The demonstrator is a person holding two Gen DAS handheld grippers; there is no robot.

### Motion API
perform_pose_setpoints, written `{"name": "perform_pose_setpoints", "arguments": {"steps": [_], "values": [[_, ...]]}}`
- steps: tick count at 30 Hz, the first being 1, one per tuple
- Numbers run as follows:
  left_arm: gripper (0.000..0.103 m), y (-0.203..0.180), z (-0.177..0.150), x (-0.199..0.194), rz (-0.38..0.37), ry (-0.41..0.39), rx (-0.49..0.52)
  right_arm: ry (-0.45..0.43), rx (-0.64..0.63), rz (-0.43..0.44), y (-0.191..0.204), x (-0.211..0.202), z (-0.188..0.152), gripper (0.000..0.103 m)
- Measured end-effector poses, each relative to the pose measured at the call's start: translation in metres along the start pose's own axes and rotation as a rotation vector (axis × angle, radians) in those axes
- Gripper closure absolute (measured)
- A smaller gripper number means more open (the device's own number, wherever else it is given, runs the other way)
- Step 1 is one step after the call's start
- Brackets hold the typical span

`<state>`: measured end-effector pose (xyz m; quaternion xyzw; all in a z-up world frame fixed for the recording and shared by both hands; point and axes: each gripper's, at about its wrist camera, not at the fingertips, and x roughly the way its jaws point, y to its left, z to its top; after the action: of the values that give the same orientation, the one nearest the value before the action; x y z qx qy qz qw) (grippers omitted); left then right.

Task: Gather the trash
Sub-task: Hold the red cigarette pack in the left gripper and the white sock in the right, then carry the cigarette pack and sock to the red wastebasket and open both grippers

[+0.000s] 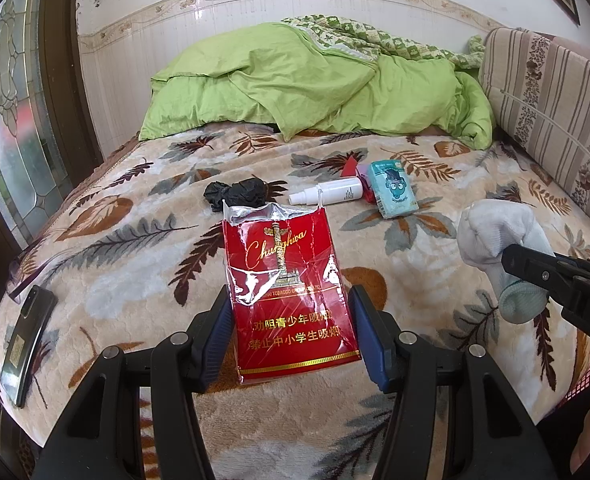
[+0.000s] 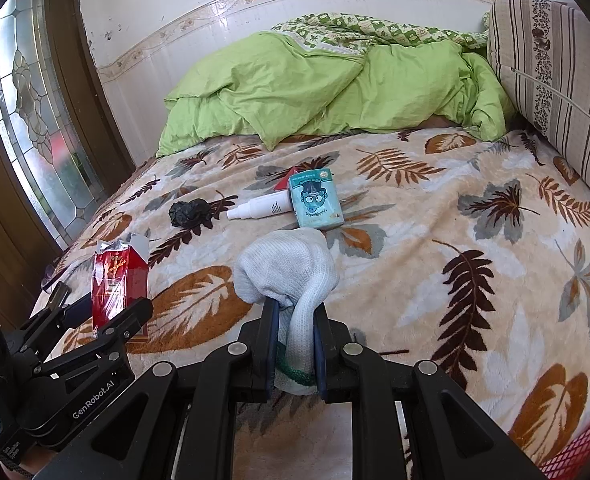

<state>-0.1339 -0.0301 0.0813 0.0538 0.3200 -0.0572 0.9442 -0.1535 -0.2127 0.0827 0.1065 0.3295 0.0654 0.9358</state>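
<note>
My left gripper (image 1: 291,320) is shut on a torn red cigarette pack (image 1: 287,276) and holds it above the bed; it also shows in the right wrist view (image 2: 115,284). My right gripper (image 2: 295,320) is shut on a white sock (image 2: 291,276), also seen at the right of the left wrist view (image 1: 499,240). On the leaf-print blanket (image 2: 455,240) lie a crumpled black bag (image 1: 237,192), a white spray bottle (image 1: 327,193), a teal carton (image 1: 393,190) and a red wrapper (image 1: 351,166).
A black phone (image 1: 27,344) lies near the bed's left edge. A green duvet (image 1: 315,84) is piled at the far end. A striped cushion (image 1: 551,108) stands on the right. A red mesh basket (image 2: 579,448) shows at the lower right.
</note>
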Motion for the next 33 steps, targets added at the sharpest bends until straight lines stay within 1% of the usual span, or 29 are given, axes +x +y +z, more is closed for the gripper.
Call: {"name": "perform_pose_setpoints", "arguments": {"steps": [13, 25, 27, 29, 31, 33], "values": [[0.047, -0.001, 0.0, 0.0, -0.012, 0.001, 0.002, -0.006, 0.01, -0.007, 0.002, -0.001, 0.0, 0.088], [0.047, -0.004, -0.001, -0.003, -0.028, 0.002, -0.004, -0.014, 0.056, 0.002, -0.005, -0.007, 0.003, 0.088], [0.047, -0.006, -0.001, -0.007, -0.043, -0.003, -0.004, -0.024, 0.076, 0.004, -0.009, -0.014, 0.004, 0.088], [0.047, -0.013, -0.002, -0.017, -0.073, -0.019, 0.003, -0.03, 0.102, 0.013, -0.015, -0.023, 0.004, 0.088], [0.047, -0.024, 0.0, -0.023, -0.118, -0.029, 0.023, -0.036, 0.143, 0.033, -0.026, -0.039, 0.001, 0.088], [0.047, -0.038, 0.001, -0.033, -0.177, -0.042, 0.056, -0.049, 0.157, 0.017, -0.037, -0.056, -0.003, 0.088]]}}
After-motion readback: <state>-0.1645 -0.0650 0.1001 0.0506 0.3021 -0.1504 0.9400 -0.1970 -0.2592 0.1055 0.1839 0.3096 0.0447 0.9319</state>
